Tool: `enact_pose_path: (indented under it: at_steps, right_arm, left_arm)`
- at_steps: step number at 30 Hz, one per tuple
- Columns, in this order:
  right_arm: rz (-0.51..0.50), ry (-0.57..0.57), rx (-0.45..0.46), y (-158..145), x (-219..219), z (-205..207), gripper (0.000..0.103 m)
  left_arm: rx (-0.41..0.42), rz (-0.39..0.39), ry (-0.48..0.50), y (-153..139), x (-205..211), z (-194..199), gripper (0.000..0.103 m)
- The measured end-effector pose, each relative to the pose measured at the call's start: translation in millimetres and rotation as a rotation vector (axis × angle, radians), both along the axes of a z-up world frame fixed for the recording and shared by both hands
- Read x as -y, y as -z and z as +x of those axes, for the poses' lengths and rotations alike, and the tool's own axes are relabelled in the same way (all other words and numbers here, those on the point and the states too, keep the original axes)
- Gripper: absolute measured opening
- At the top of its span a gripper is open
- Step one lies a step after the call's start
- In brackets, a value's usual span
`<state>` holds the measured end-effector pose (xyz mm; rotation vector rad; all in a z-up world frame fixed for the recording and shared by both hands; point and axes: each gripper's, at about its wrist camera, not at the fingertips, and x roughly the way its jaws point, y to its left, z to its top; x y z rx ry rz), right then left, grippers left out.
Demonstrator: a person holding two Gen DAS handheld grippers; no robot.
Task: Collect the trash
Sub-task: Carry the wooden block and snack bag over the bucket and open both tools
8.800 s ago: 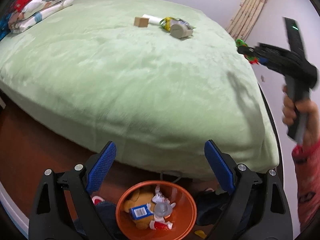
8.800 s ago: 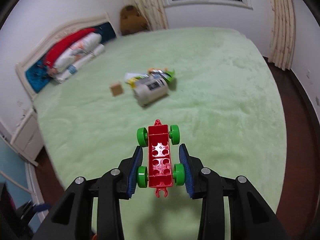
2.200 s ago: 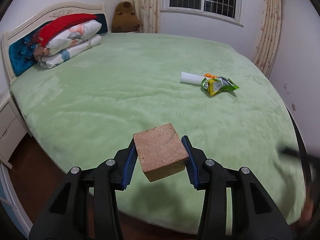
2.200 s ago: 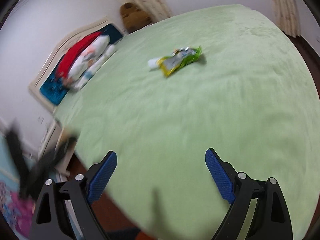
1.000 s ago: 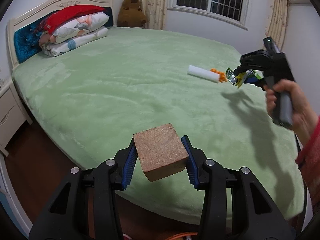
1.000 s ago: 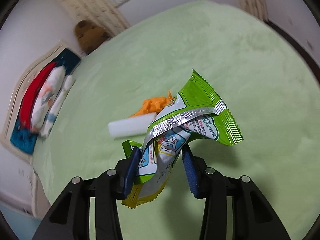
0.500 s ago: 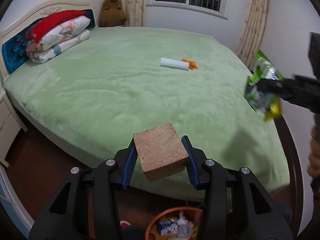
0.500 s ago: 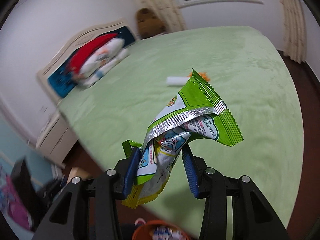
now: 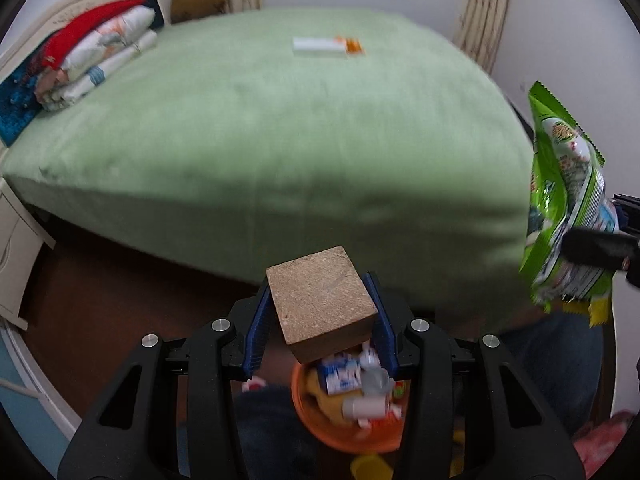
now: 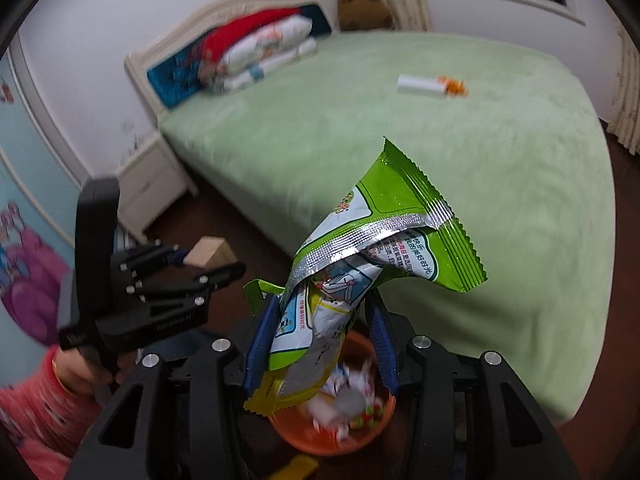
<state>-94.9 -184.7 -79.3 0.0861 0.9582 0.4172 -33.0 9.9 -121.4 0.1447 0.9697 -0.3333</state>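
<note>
both jaws loaded above orange bin (image 9: pixel 308 412), contents blurred, seemingly trash.

Both wrist cameras look steeply down along their fingers, close above the orange bin (image 9: pixel 304 412) on the floor, the green bed (image 9: pixel 280 120) spreading beyond the fingertips. Both views share bin and bed; the right view catches the left gripper (image 10: pixel 208 262) beside its left finger.

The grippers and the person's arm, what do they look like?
Both grippers, left and right, are matte black plastic frames with triangular cut-outs and silver screws. Their fingers carry ribbed blue pads. The left one's side bears faint white lettering. The sleeve is pinkish red with small dark marks.
</note>
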Motion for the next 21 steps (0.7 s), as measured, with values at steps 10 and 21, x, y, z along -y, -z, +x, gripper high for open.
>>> enact_pose_path:
  at_steps: [10, 21]
  right_arm:
    - [-0.115, -0.07, -0.321, 129, -31, -21, 0.045]
    - [-0.187, -0.062, -0.484, 206, -49, -3, 0.045]
  left_arm:
    - [-0.33, 0.005, -0.021, 125, 13, -17, 0.043]
    - [-0.577, -0.013, -0.144, 220, 10, -11, 0.043]
